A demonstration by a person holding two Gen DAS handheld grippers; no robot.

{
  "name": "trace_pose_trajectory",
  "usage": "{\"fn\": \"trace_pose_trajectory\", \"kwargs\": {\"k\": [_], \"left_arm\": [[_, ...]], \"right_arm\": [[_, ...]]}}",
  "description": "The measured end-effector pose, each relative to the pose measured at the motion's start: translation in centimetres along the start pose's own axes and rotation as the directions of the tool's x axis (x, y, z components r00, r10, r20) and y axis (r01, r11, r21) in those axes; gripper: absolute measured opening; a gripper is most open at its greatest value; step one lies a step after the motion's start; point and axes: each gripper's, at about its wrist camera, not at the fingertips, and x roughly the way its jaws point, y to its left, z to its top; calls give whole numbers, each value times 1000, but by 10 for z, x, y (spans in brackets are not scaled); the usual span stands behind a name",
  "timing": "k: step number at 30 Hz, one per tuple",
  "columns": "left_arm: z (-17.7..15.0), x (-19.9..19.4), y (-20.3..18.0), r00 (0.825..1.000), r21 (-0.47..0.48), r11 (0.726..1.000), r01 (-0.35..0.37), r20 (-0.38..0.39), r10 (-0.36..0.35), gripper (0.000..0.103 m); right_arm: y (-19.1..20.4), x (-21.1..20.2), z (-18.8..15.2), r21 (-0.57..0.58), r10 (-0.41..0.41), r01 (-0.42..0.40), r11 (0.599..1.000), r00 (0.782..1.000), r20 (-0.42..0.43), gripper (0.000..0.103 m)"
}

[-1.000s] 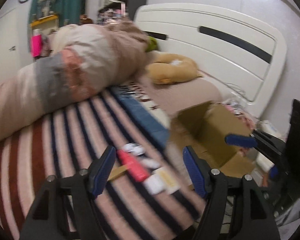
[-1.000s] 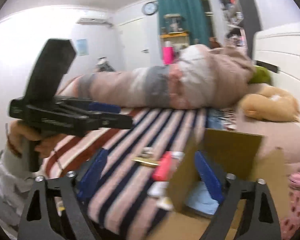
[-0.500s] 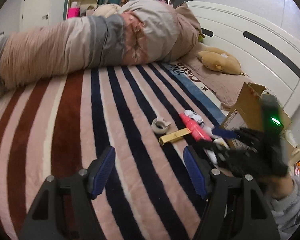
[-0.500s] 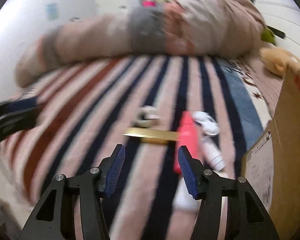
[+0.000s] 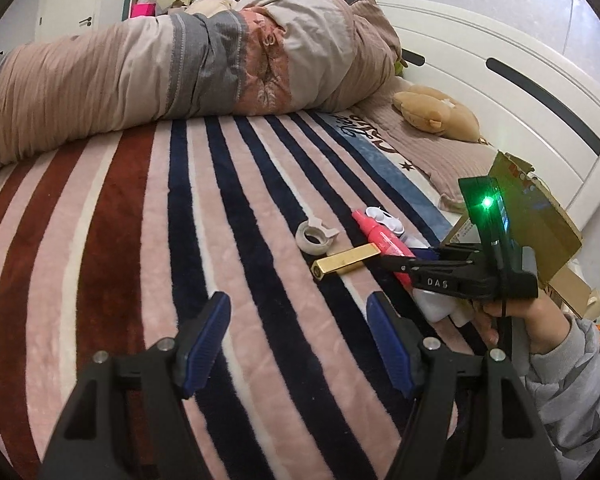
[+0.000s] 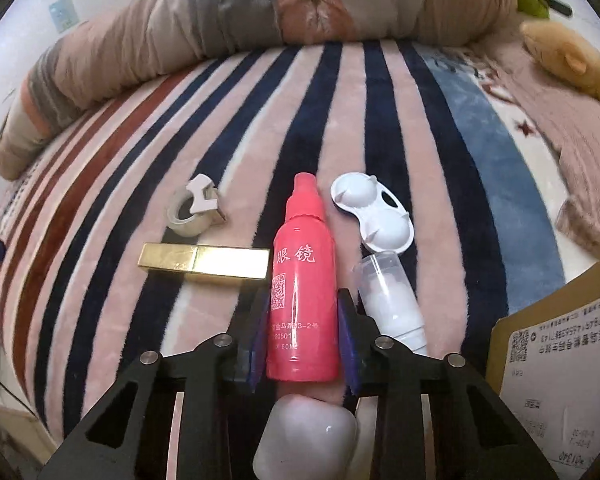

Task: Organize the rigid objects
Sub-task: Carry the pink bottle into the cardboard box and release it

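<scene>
Frankly, your biggest risk sat in the crowding around the red bottle (image 6: pixel 302 296). Your right gripper (image 6: pixel 303 332) had its blue pads on either side of the bottle's lower half, drawn in close to its walls; whether they were already pressing, the right wrist view did not settle, so I cannot tell if you had a true pinch. The bottle lay flat on the striped blanket (image 6: pixel 380 128), cap pointing away from you. The gold bar (image 6: pixel 204 262) touched or nearly touched its left flank, and the white tube (image 6: pixel 392 300) lay just beside the right finger. A lift from there could have dragged either neighbour along, or a finger could have nudged the tube toward the cardboard box (image 6: pixel 556 360). The smooth round body, gripped low, might also have tipped cap-down or slipped on the soft pile. A white rounded object (image 6: pixel 306 436) sat directly under the gripper and could have been knocked.

Your right hand (image 5: pixel 528 320) held its gripper low and roughly level over the blanket, aimed along the bottle. Your left gripper (image 5: pixel 300 344) hovered well apart from the items, fingers spread wide and holding nothing, with the tape roll (image 5: pixel 314 236) and white case (image 6: pixel 374 216) ahead.
</scene>
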Motion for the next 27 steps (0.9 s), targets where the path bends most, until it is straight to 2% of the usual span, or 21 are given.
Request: {"fn": "trace_pose_trajectory", "kwargs": {"k": [6, 8, 11, 13, 14, 16, 18, 20, 22, 27], "left_arm": [[4, -3, -2, 999, -14, 999, 36, 0, -36, 67], [7, -7, -5, 998, -21, 998, 63, 9, -63, 67], [14, -20, -13, 991, -27, 991, 128, 34, -127, 67], [20, -33, -24, 987, -14, 988, 152, 55, -151, 67], [22, -39, -29, 985, -9, 987, 162, 65, -161, 67], [27, -48, -38, 980, -6, 983, 181, 81, -180, 67], [32, -60, -50, 972, 5, 977, 211, 103, -210, 67], [37, -71, -64, 966, 18, 974, 225, 128, -226, 59], [41, -79, -77, 956, 38, 966, 255, 137, -258, 43], [57, -87, -130, 951, 129, 959, 251, 152, -269, 40]], "right_arm": [[24, -27, -5, -56, 24, -18, 998, 994, 111, 26], [38, -45, -8, -91, 72, -58, 994, 986, 152, 26], [62, -78, -13, -164, 203, -174, 971, 962, 183, 27], [77, -98, -16, -209, 288, -247, 946, 937, 197, 27], [84, -111, -19, -240, 342, -292, 926, 918, 201, 26], [93, -132, -23, -288, 405, -338, 896, 888, 217, 27], [102, -152, -30, -326, 445, -360, 874, 863, 240, 27], [100, -169, -34, -344, 467, -371, 863, 845, 260, 27], [93, -183, -38, -351, 470, -366, 862, 836, 284, 27], [57, -214, -47, -353, 465, -347, 869, 817, 341, 27]]}}
